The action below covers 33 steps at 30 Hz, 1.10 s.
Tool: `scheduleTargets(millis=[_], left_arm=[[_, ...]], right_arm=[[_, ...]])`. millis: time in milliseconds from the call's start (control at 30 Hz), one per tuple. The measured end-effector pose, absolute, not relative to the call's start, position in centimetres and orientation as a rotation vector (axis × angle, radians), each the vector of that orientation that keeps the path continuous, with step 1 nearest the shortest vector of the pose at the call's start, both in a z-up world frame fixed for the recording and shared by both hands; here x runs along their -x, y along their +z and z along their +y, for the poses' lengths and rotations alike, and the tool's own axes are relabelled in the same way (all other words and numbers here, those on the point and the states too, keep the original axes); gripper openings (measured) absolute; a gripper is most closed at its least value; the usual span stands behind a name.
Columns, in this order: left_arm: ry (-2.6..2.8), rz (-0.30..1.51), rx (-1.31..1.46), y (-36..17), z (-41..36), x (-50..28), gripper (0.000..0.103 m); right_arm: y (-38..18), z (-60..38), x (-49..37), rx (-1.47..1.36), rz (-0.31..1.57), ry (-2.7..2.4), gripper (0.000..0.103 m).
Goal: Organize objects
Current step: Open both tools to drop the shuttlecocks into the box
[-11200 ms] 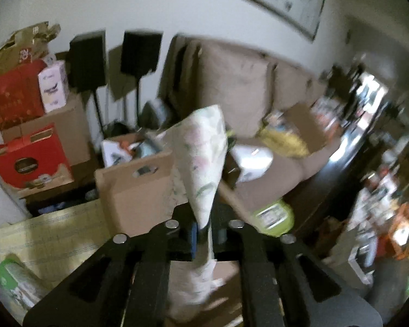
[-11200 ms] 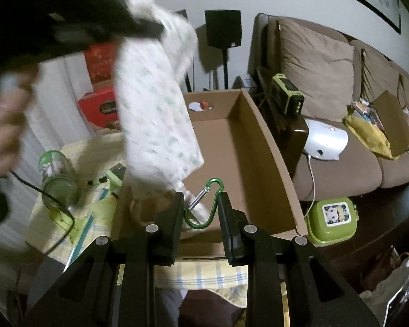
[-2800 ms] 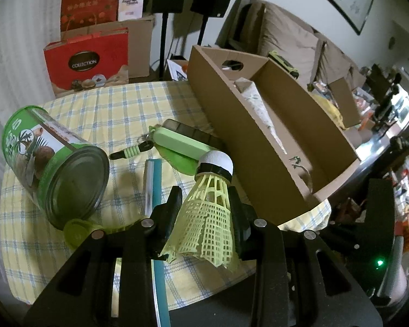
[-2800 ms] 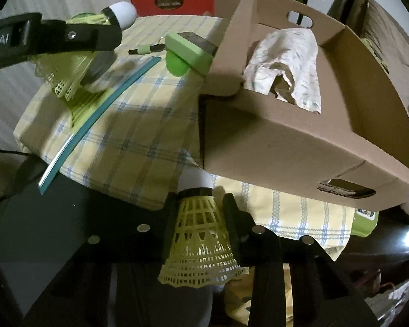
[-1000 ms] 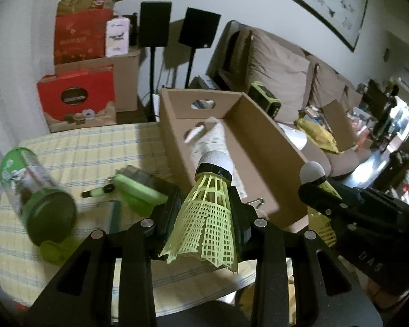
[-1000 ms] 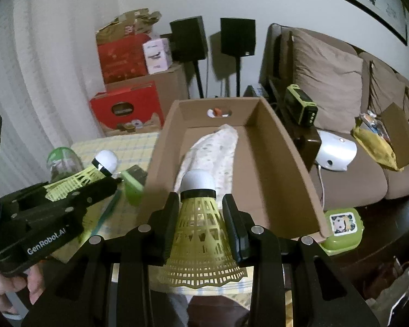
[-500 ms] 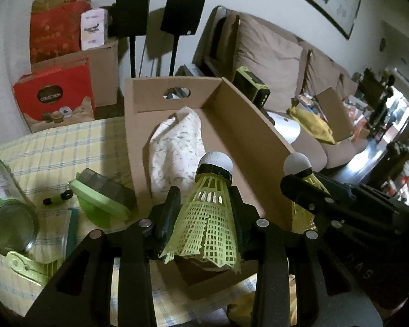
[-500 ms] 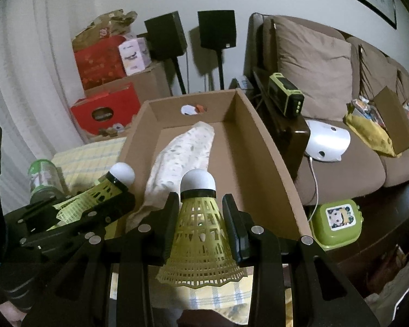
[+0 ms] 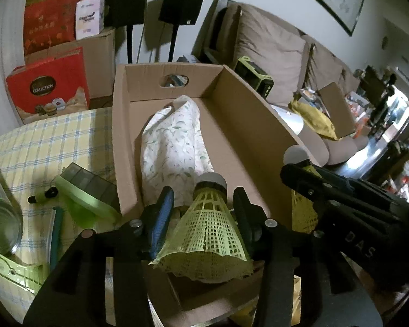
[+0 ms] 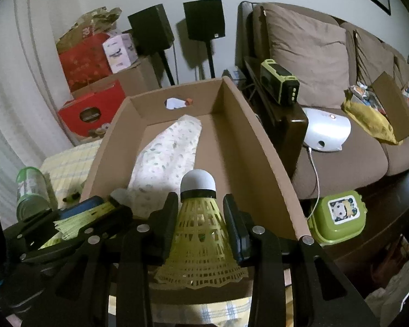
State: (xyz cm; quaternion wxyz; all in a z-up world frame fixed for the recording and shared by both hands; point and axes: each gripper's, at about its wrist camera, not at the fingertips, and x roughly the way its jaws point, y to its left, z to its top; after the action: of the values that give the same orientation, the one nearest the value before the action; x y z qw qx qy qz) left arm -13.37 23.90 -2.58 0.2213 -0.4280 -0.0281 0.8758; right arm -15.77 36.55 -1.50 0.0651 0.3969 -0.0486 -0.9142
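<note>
A yellow-green shuttlecock point(image 9: 207, 231) sits between the fingers of my left gripper point(image 9: 203, 207), which have spread apart over the near end of the open cardboard box point(image 9: 253, 114). My right gripper point(image 10: 200, 212) is shut on a second yellow shuttlecock point(image 10: 199, 234), held over the same box point(image 10: 259, 147). A floral cloth point(image 9: 174, 147) lies inside the box and also shows in the right wrist view point(image 10: 166, 158). Each gripper shows in the other's view: the right one point(image 9: 300, 169) and the left one point(image 10: 101, 212).
On the checked tablecloth point(image 9: 41, 144) left of the box lie a green case point(image 9: 87, 188), a green can point(image 9: 0, 218), a green clip point(image 9: 16, 272) and a teal strip point(image 9: 56, 234). A sofa point(image 10: 340, 109), speakers point(image 10: 204, 19) and red boxes point(image 9: 46, 90) stand behind.
Both grippers have moved forward and lower over the box's near end. The left gripper's fingers have spread apart around its shuttlecock.
</note>
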Motion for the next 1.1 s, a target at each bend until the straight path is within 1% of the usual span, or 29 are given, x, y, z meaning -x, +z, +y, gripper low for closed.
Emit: scheduleTargets(millis=[67,133,200,233,367,467,567,667,700,733,800,900,1000,1100], left_arm=[[2.421,-0.092,1.168,-2.4,23.8,13.4,0.049],[2.429,-0.102,1.16,-2.3,23.7,13.5,0.06],[2.428,-0.121,1.152,-2.3,23.5,13.5,0.065],[2.428,-0.129,1.15,-2.2,23.4,13.5,0.065],[2.43,-0.132,1.136,-1.6,23.1,13.3,0.065],[2.444,-0.123,1.115,-1.1,22.8,12.9,0.071],[2.462,-0.108,1.097,-0.7,22.5,12.6,0.076],[2.494,-0.084,1.084,-0.3,21.9,12.2,0.077],[2.5,-0.084,1.082,-0.2,21.7,12.1,0.078],[2.505,-0.09,1.081,-0.1,21.4,12.0,0.082],[2.514,-0.105,1.076,0.0,20.7,11.9,0.088],[2.531,-0.114,1.074,0.2,19.7,11.8,0.089],[2.558,-0.095,1.073,0.2,19.0,11.6,0.09],[2.58,-0.087,1.071,0.2,18.2,11.4,0.096]], right_arm=[[-1.7,36.7,16.1,-1.209,-0.155,-2.753,0.036],[-1.9,37.0,16.3,-1.221,-0.164,-2.759,0.037],[-2.0,37.6,16.3,-1.225,-0.193,-2.766,0.041],[-2.0,37.9,16.3,-1.224,-0.206,-2.768,0.044],[-1.9,38.3,15.9,-1.226,-0.207,-2.778,0.044],[-1.6,38.5,15.5,-1.223,-0.212,-2.783,0.045],[-1.3,38.5,15.1,-1.212,-0.215,-2.787,0.051],[-0.9,38.3,14.6,-1.199,-0.209,-2.792,0.063],[-0.8,38.2,14.5,-1.194,-0.206,-2.794,0.07],[-0.7,38.0,14.4,-1.186,-0.203,-2.796,0.073],[-0.5,37.8,14.0,-1.175,-0.192,-2.8,0.074],[-0.3,37.3,13.6,-1.165,-0.165,-2.806,0.078],[-0.2,36.9,13.3,-1.164,-0.135,-2.815,0.079],[-0.1,36.6,12.9,-1.156,-0.125,-2.826,0.084]])
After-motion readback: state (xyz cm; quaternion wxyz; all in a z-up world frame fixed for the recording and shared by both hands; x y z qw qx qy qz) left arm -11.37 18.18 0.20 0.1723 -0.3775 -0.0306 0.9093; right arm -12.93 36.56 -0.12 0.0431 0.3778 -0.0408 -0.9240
